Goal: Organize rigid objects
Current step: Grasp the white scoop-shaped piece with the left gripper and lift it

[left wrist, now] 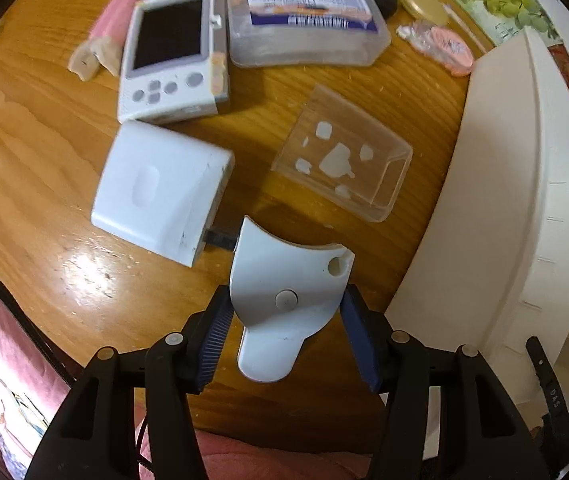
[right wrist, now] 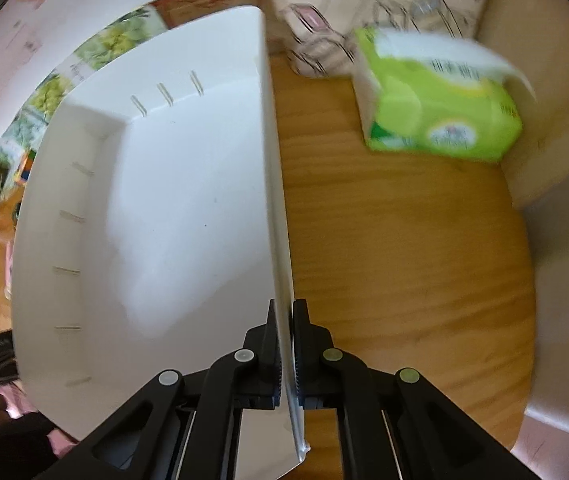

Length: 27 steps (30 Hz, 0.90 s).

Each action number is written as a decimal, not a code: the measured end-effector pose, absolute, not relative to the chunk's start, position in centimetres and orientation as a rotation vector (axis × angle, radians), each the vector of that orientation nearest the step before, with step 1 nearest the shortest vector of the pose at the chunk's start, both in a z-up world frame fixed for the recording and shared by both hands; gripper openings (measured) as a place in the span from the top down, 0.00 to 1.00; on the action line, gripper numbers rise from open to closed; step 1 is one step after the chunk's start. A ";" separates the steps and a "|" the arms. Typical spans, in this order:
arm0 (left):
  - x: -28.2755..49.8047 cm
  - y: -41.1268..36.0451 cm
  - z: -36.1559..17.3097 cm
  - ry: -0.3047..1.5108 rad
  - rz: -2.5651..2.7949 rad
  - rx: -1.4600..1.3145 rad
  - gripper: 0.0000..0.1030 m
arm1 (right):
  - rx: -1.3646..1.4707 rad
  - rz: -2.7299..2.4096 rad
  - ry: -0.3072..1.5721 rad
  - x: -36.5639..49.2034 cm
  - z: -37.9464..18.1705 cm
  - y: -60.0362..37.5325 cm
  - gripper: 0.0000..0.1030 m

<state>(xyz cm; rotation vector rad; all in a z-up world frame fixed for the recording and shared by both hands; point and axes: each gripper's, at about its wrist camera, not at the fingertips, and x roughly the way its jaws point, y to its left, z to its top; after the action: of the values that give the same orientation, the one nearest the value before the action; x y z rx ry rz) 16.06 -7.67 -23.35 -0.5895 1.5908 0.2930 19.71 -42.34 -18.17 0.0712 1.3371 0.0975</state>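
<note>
Warm orange-brown wood, the table (left wrist: 44, 168) carries everything, with a pink cloth at its near edge. Nearest, the left gripper (left wrist: 284, 320) pinches a pale blue-white plastic piece (left wrist: 280, 300) by its waist, pads pressed on both flanks; it is flat, flared at the top, with a round stud and a hole, lifted probably for the bin. Toward the right edge, the right gripper (right wrist: 284, 344) is clamped on the near wall of the white bin (right wrist: 188, 208), apparently steadying it. Farther in lie a white box (left wrist: 160, 188), a clear tray (left wrist: 344, 160), a handheld console (left wrist: 172, 52) and a clear lidded container (left wrist: 304, 20).
</note>
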 end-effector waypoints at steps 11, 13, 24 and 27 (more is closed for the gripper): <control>15.9 -6.1 -18.4 1.483 0.288 -0.554 0.43 | -0.073 0.190 1.212 18.9 -17.8 -41.3 0.97; 15.9 -5.7 -17.3 1.458 0.288 -0.561 0.43 | -0.092 0.203 1.200 18.7 -17.8 -40.9 0.97; 13.9 -5.2 -11.8 1.267 0.267 -0.552 0.43 | -0.265 0.301 1.113 17.8 -17.8 -39.7 0.94; 14.7 -6.0 -11.1 1.225 0.224 -0.540 0.43 | -0.291 0.329 1.094 17.5 -17.8 -39.6 0.93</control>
<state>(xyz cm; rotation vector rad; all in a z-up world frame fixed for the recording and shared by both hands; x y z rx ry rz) 14.72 -6.05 -11.05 -0.5398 1.2248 0.2236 17.49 -39.61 -17.82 -0.2912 1.0944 0.3292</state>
